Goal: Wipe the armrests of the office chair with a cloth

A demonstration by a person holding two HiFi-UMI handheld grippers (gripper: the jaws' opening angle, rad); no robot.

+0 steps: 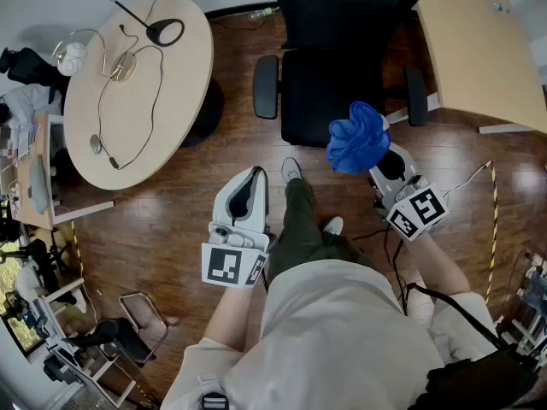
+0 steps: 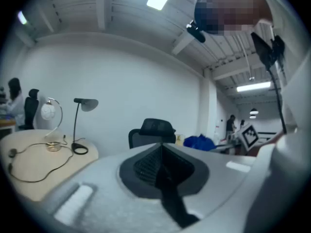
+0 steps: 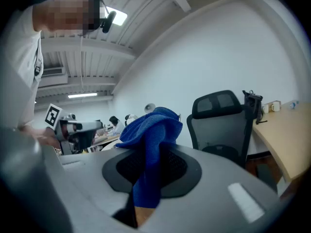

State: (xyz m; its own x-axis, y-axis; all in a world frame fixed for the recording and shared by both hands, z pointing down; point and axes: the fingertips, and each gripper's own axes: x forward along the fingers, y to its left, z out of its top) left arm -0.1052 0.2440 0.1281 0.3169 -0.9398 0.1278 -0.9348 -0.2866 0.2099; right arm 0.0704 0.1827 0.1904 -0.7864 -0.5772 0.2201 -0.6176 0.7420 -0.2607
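Cloth (image 1: 357, 137) is bunched up and pinched in your right gripper (image 1: 382, 162). The jaws are clamped on its lower fold, and most of it is puffed out past the tips. It hangs in the air short of the chair (image 1: 329, 75) and touches neither armrest, so I'd say wiping hasn't started.

Nearest target is the armrest (image 1: 416, 95) ahead and slightly right of that gripper. The other armrest (image 1: 266, 86) sits ahead of your left gripper (image 1: 254, 178), whose jaws are together with nothing between them.

- Lead with the loose bulk so the fabric meets the pad, not the jaw tips.
- Lay the cloth flat on top, then stroke along the armrest's length with light, even pressure.
- The chair will probably swivel under a side push, so brace the far armrest with the left gripper if it does.
- The desk (image 1: 479, 49) is close on the right of the first armrest, so watch your clearance there.
- The round table (image 1: 137, 84) is well off to the left and not a concern.
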